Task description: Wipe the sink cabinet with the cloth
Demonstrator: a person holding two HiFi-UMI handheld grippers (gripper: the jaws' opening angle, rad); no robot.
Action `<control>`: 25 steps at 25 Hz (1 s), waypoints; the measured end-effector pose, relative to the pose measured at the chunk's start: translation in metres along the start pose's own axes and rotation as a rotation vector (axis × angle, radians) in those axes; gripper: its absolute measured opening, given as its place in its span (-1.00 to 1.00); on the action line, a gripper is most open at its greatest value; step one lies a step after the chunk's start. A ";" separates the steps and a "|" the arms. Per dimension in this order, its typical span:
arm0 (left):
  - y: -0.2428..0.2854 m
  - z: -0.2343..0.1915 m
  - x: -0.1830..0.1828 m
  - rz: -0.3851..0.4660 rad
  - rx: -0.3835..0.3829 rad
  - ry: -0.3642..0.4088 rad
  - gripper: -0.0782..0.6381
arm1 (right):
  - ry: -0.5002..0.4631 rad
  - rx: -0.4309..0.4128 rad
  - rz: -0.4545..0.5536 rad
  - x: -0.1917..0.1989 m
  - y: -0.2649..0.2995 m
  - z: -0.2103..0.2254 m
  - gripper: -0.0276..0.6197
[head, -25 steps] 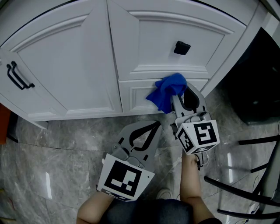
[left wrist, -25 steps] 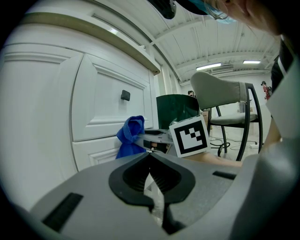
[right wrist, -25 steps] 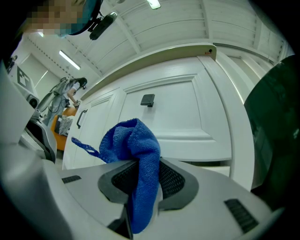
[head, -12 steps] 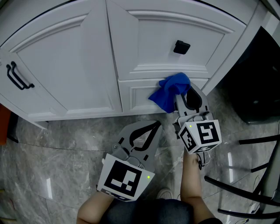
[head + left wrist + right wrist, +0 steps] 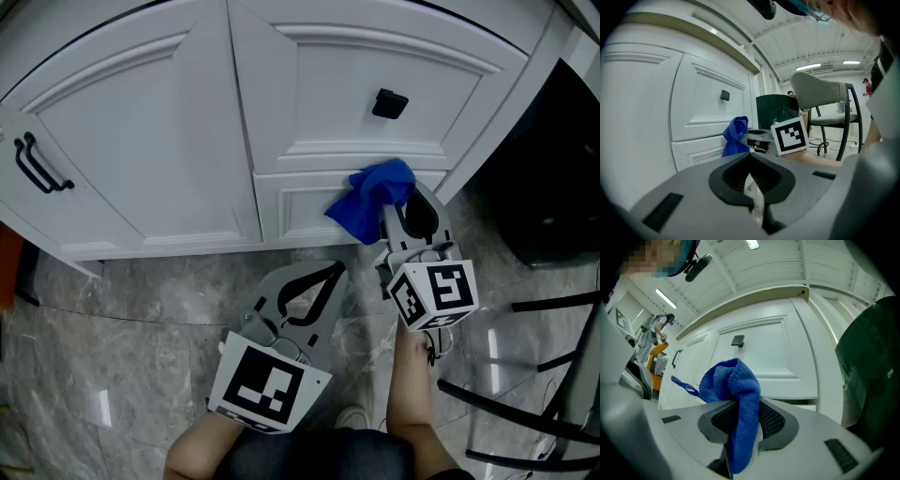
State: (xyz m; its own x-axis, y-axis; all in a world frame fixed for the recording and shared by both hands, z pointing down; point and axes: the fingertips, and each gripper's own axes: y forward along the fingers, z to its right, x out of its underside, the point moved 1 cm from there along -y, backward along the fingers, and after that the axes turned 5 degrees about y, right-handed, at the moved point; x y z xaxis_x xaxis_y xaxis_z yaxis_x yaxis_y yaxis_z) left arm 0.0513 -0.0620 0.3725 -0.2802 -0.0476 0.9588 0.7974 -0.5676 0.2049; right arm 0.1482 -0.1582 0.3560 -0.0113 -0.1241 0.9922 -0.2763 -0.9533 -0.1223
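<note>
cloth (image 5: pixel 368 204) at the lower panel (image 5: pixel 291 202), wipe under way

our right gripper (image 5: pixel 401 212) has its jaws clamped on the blue cloth, and the bunched end sits against the low panel of the cabinet (image 5: pixel 141 141), just under the door (image 5: pixel 422 66) with the black knob (image 5: pixel 389 102). our left gripper (image 5: pixel 335 272) hangs back over the floor (image 5: pixel 122 309), jaws closed with nothing between them (idle, we'd say). we judge the wiping step to be in hand, low on the front. next we'd need firm pressure on the panel and a sideways sweep, then the doors above.
</note>
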 end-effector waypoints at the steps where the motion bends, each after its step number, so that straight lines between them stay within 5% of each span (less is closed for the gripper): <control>1: 0.000 0.000 0.000 0.001 0.000 -0.001 -0.77 | 0.001 0.002 0.000 0.000 0.000 0.001 -0.55; 25: 0.004 0.003 0.001 -0.002 0.008 -0.009 -0.77 | 0.008 0.055 -0.002 0.001 -0.008 0.023 -0.55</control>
State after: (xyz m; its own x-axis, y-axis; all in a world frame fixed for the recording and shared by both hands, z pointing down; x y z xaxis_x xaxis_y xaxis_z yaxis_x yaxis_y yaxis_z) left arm 0.0560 -0.0619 0.3746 -0.2769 -0.0396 0.9601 0.8014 -0.5608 0.2081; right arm 0.1724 -0.1574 0.3571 -0.0185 -0.1204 0.9925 -0.2228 -0.9673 -0.1215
